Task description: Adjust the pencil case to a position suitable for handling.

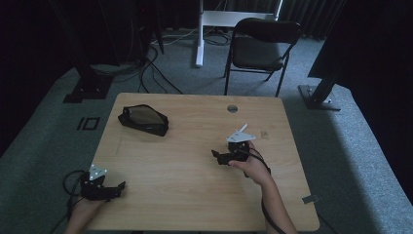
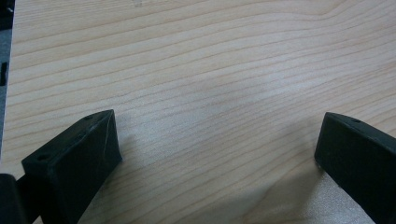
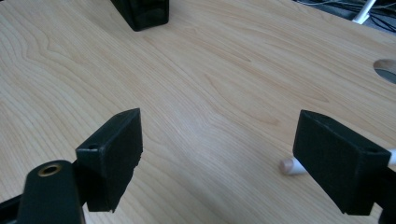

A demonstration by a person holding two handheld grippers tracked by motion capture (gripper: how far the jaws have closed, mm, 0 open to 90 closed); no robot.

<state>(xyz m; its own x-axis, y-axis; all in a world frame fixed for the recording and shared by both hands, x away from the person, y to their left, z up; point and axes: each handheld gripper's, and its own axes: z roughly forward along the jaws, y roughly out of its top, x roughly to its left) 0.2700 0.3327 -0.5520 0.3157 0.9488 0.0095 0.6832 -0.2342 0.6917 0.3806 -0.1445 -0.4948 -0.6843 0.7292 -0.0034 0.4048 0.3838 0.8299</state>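
Observation:
A black zip pouch [image 1: 143, 119] lies at the back left of the wooden table [image 1: 195, 195]; its end shows in the right gripper view [image 3: 142, 11]. My right gripper [image 1: 217, 156] hovers right of the table's middle, jaws open and empty, pointing toward the pouch [image 3: 219, 156]. A thin white stick-like object [image 3: 290, 166] lies on the wood just beside its right jaw, partly hidden by it; in the high view it shows as the white stick [image 1: 242, 128]. My left gripper [image 1: 119, 187] rests at the front left corner, open over bare wood [image 2: 219, 149].
A round cable hole [image 1: 232, 108] sits near the table's back edge, also seen as the hole [image 3: 387, 70]. A small pale tag [image 1: 264, 133] lies right of the right gripper. A black chair [image 1: 260, 46] and dark stands are behind the table.

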